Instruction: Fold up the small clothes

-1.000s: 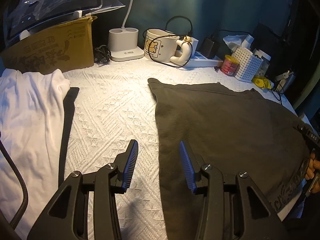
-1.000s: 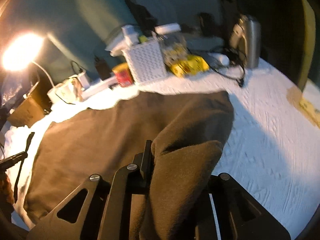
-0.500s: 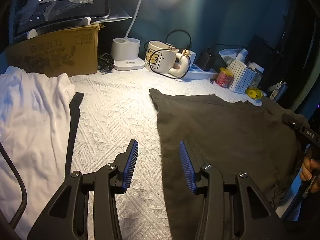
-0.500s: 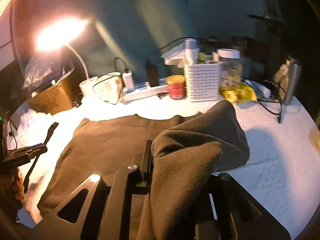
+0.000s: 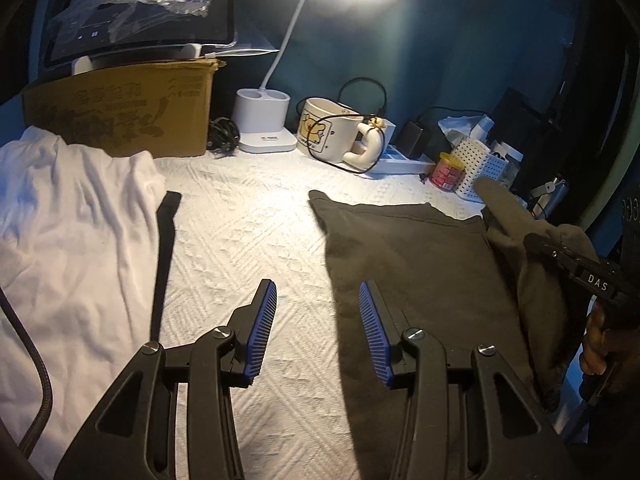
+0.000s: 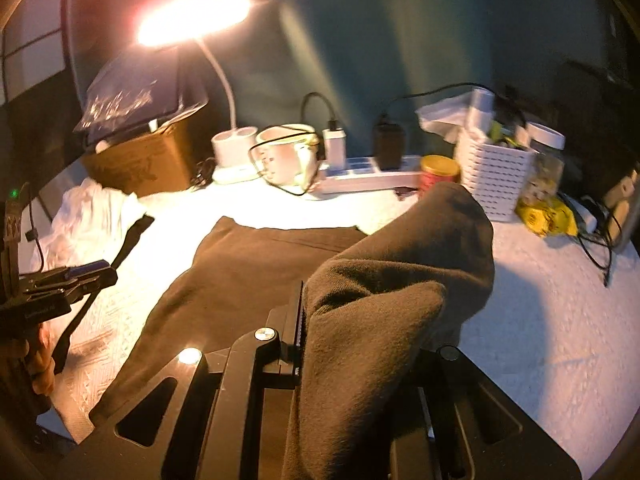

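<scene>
On the white quilted spread: the dark shirt's right side now raised higher and carried inward.

The dark shirt (image 5: 412,280) lies flat along its left half, while the right gripper (image 6: 360,344), clamped on its right edge, has lifted that fabric further over the body than half a second ago, so the first lengthwise fold looks underway. The left gripper (image 5: 318,332) hovers wide open and empty over the shirt's left edge. A white garment (image 5: 72,240) lies left on the quilted spread (image 5: 244,232); lamp (image 6: 192,12), mug (image 5: 328,128) and cardboard box (image 5: 120,116) line the teal wall.
</scene>
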